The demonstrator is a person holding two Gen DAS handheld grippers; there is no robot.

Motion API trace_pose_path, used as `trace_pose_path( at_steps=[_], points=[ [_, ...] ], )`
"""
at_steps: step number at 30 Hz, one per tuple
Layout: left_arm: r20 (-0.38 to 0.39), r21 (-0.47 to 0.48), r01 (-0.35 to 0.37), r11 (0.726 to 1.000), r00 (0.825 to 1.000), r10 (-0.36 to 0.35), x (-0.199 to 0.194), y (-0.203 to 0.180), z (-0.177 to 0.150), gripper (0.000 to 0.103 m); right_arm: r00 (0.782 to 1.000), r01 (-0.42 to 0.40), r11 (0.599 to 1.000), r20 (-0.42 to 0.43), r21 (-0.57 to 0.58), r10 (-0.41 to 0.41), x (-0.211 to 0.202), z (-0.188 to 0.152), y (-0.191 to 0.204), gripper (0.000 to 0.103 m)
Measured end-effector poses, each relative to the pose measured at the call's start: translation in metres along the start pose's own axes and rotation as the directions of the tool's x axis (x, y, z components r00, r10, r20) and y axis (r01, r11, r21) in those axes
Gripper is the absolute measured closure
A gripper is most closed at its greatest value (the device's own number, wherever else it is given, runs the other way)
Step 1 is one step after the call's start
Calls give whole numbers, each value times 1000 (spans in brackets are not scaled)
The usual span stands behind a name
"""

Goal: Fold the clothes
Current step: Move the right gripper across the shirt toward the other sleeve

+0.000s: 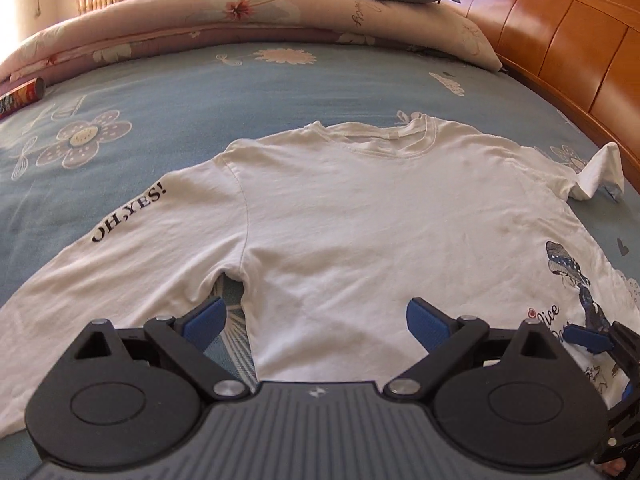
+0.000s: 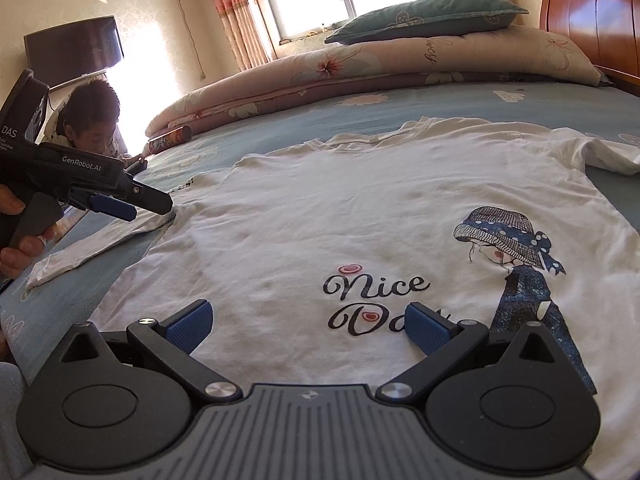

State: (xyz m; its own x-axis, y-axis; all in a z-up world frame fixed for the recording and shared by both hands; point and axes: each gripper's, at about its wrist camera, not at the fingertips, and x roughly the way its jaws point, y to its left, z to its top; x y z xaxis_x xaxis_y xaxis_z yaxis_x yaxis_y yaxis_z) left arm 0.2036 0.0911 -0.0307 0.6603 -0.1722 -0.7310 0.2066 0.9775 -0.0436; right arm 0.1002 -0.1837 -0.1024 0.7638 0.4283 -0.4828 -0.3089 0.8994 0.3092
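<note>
On the blue flowered bed (image 1: 280, 92), the white printed cotton T-shirt (image 1: 360, 216) lies flat, soft and limp; both tools, left tool (image 1: 316, 320) and right tool (image 2: 310, 326), gape empty; best pinched at sleeve or hem.

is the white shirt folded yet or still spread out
Spread out. The white shirt lies flat, print up, on the bed, long sleeve extended; only the far sleeve is bunched.

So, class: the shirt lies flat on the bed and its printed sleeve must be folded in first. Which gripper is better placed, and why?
Left. The left gripper hangs open beside the armpit of the "OH,YES!" sleeve. The right gripper, also open, is over the shirt front print, away from that sleeve.
</note>
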Motion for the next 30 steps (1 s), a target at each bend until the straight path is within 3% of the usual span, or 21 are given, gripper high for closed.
trace_pose_path(
  at_steps=[2,3,6,9,10,13,17,20,23,28,30],
  points=[
    [77,55,-34,998,997,30,6,-13,-1,6,1000,-2,1000,24,21,1,-3,-2,-2,0],
    [92,39,-18,999,996,15,12,-17,-1,6,999,-3,1000,35,31,2,-5,-3,-3,0],
    [73,14,6,1000,997,-7,35,-25,-3,6,997,-11,994,79,108,2,-12,-4,-13,0],
    [52,-11,29,1000,998,-28,57,-34,-5,6,998,20,987,50,161,-28,-15,5,-26,0],
    [46,-20,37,999,998,-36,65,-37,-6,6,998,43,989,36,145,-49,-17,12,-26,0],
    [102,100,72,992,991,-82,62,-36,-26,3,996,81,996,29,46,-83,-24,40,-25,0],
    [72,147,123,981,988,-135,51,-34,-29,2,982,187,971,45,-151,-182,-9,100,-12,0],
    [55,140,176,974,981,-185,45,-29,-29,2,986,167,942,22,-290,-167,28,145,9,0],
    [50,110,210,971,975,-217,44,-25,-30,2,989,82,915,-81,-396,-124,84,178,36,0],
    [33,146,213,966,975,-220,39,-24,-34,2,968,37,866,-197,-498,-155,185,194,77,0],
    [31,167,211,963,975,-219,38,-24,-37,2,960,10,864,-236,-503,-149,217,195,87,0]
  ],
)
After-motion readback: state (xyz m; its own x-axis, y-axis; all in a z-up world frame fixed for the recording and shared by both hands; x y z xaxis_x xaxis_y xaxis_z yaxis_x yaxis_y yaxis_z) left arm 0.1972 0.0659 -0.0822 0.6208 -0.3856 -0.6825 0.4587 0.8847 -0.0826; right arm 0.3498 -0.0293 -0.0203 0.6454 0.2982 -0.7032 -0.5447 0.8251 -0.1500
